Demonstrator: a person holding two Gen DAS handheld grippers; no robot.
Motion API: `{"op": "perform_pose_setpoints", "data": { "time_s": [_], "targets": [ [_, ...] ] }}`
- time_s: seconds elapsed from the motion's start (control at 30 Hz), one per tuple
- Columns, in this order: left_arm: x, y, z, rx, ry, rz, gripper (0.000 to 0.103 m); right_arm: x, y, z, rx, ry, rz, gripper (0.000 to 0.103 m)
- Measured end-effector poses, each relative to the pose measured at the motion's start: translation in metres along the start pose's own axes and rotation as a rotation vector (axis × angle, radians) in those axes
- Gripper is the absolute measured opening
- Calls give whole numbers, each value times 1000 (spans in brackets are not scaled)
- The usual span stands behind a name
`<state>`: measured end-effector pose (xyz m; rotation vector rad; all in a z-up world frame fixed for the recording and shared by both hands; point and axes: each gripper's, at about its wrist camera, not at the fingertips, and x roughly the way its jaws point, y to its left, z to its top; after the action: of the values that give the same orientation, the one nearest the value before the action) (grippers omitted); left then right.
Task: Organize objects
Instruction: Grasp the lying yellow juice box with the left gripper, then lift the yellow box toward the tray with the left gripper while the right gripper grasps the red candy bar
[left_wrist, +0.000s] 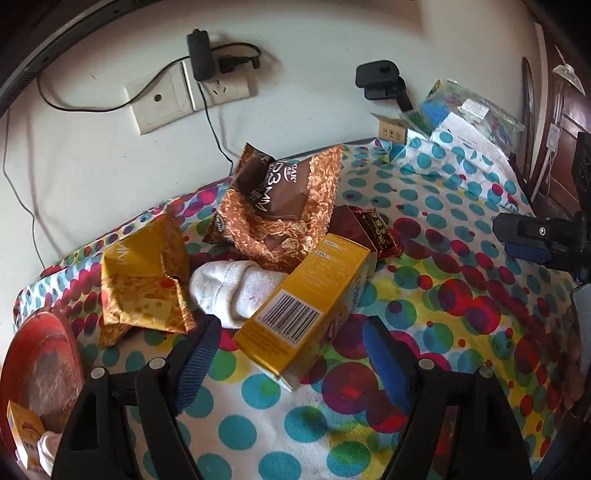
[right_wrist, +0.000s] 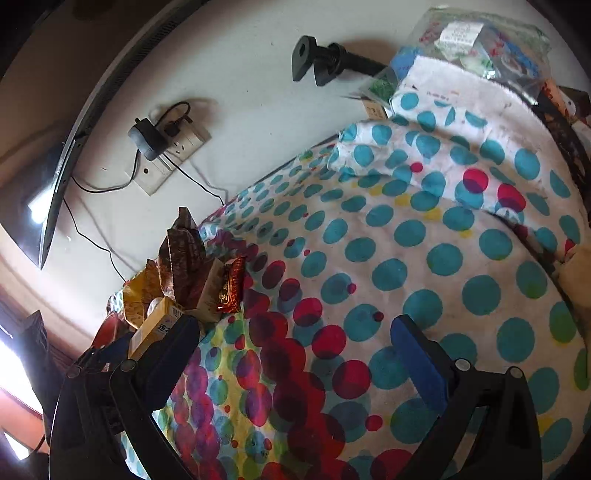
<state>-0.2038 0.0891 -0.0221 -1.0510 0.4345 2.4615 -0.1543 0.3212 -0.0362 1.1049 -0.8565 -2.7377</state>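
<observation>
1. Between the two black fingers of the left gripper (left_wrist: 284, 363), whose blue ribbed pads stand wide apart and press on nothing, lies the near corner of a yellow cardboard box (left_wrist: 303, 306); it rests tilted on the spotted cloth (left_wrist: 461, 332), and the pads do not touch it.
2. This box shows a black barcode on a white label at its near end and fine print along its side, too small to read.
3. Just behind the box lies a white rolled sock (left_wrist: 236, 286), touching it.
4. To the left of the sock sits a yellow foil snack bag (left_wrist: 144, 280) with a picture of cheese and the letters "MIN" on it.
5. Behind the sock stands a brown and gold crinkled snack bag (left_wrist: 284, 206); its label reads partly "CAK", seen upside down.
6. Beside the far end of the box are a dark red small carton (left_wrist: 349, 225) and a red foil wrapper (left_wrist: 382, 230) with gold characters I cannot read.
7. At the left edge is a round red container (left_wrist: 55, 354); inside it lie a small yellow box (left_wrist: 24, 439) and something white.
8. The right gripper (right_wrist: 295, 354) is also open wide, above bare cloth, with the pile of things to its left.
</observation>
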Motion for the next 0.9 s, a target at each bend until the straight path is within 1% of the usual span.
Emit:
{"op": "perform_pose_setpoints", "data": {
  "time_s": [0.03, 0.1, 0.13, 0.2, 0.23, 0.27, 0.3, 0.33, 0.4, 0.43, 0.47, 0.53, 0.63, 0.73, 0.8, 0.9],
  "targets": [
    [4, -2, 2, 19, 11, 8, 81, 0, 3, -1, -14, -9, -14, 103],
    [10, -5, 4, 37, 23, -9, 81, 1, 9, -3, -50, -14, -23, 103],
    [13, -8, 5, 42, 28, -6, 81, 3, 13, -4, -68, -5, -29, 103],
    [15, -14, 6, 47, 19, -8, 77, 8, 16, -5, -85, 22, -40, 103],
    [16, -18, 6, 49, 19, -10, 68, 11, 15, -5, -86, 35, -41, 103],
    [17, -21, 5, 54, 25, 1, 49, 10, 15, -5, -88, 30, -40, 103],
    [19, -24, 4, 54, 32, 8, 38, 10, 14, -6, -83, 29, -37, 103],
    [20, -28, 5, 52, 34, 10, 30, 10, 13, -5, -80, 27, -33, 103],
    [20, -32, 4, 44, 33, 24, 29, 10, 14, -6, -82, 29, -33, 103],
    [19, -33, 4, 25, 35, 11, 29, 10, 14, -6, -84, 30, -34, 103],
    [18, -36, 3, 15, 37, 17, 29, 10, 14, -6, -86, 30, -34, 103],
    [13, -43, 1, 18, 31, 71, 29, 10, 14, -6, -86, 30, -32, 103],
    [3, -47, -4, -19, 25, 112, 29, 10, 14, -6, -89, 31, -35, 103],
    [0, -48, -10, -60, 46, 130, 29, 10, 14, -6, -97, 34, -38, 103],
    [-4, -47, -15, -74, 52, 155, 29, 9, 15, -7, -101, 37, -34, 103],
    [-14, -42, -21, -106, 58, 168, 29, 7, 18, -8, -121, 32, -7, 103]
  ]
}}
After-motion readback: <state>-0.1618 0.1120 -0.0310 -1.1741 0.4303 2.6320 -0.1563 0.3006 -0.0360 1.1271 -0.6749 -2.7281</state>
